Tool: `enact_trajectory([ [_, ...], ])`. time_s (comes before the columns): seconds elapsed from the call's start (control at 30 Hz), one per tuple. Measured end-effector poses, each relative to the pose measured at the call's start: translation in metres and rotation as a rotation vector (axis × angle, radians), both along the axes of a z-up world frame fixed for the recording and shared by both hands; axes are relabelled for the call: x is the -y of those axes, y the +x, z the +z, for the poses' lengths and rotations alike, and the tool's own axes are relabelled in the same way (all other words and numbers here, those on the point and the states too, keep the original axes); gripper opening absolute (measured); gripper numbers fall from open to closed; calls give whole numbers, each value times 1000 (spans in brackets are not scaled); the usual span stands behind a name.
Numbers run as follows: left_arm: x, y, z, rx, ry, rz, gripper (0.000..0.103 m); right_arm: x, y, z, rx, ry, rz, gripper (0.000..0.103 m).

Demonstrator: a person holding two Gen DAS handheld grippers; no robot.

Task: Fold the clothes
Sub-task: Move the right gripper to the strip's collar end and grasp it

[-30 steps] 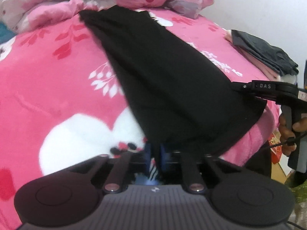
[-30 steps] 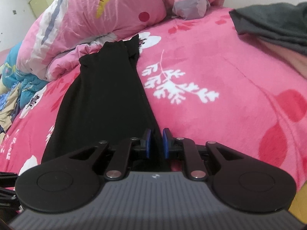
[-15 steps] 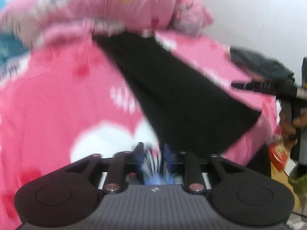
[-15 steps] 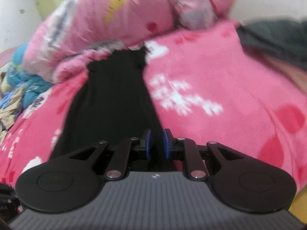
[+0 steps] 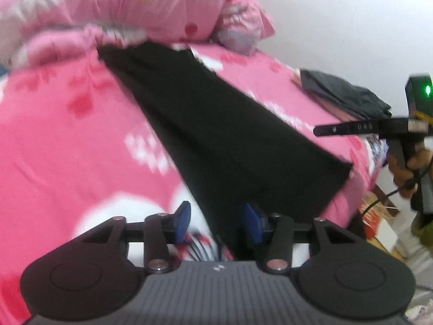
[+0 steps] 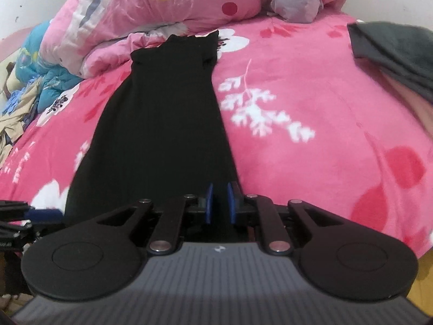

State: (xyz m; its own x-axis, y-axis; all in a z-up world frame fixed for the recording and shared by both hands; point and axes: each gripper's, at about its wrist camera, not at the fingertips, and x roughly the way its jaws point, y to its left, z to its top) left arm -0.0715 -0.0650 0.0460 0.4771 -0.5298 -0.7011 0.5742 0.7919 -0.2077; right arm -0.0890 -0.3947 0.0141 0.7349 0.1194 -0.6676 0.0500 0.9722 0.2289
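Now your left gripper (image 5: pixel 217 223) is spread open at the hem of the black dress (image 6: pixel 165 124), while your right gripper (image 6: pixel 219 203) is pinched onto that hem.

The dress lies flat and lengthwise on the pink floral bedspread (image 6: pixel 311 103), running straight ahead of your right gripper to its neckline at the rumpled pink duvet (image 6: pixel 151 2). In your left wrist view the blue pads (image 5: pixel 181 218) stand wide apart, the hem's near corner just touching the right-hand one, nothing clasped between them. In your right wrist view the blue pads sit close together with black fabric between them. Ahead and to the right of your right gripper, well apart from the dress, lies a folded dark grey garment (image 6: pixel 397 54). Your right hand (image 5: pixel 411 168) shows at the left view's far right edge.
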Motion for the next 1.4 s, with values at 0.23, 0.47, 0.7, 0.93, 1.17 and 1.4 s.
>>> enact_trajectory([
  [0.23, 11, 75, 17, -60, -76, 13, 50, -30, 95, 54, 111, -31, 144, 19],
  [0.47, 17, 110, -24, -157, -135, -19, 50, -26, 222, 51, 121, -9, 182, 22],
  [0.7, 4, 99, -42, -132, -208, -48, 53, 0, 336, 17, 58, 70, 149, 22],
  [0.93, -8, 95, -47, -128, -260, -56, 53, 16, 401, -5, -15, 208, 126, 23],
  [1.17, -15, 95, -47, -143, -294, -57, 55, 22, 398, -5, 21, 212, 87, 1],
  [1.4, -11, 97, -49, -114, -267, -65, 55, 35, 399, -11, 43, 227, 28, 1],
])
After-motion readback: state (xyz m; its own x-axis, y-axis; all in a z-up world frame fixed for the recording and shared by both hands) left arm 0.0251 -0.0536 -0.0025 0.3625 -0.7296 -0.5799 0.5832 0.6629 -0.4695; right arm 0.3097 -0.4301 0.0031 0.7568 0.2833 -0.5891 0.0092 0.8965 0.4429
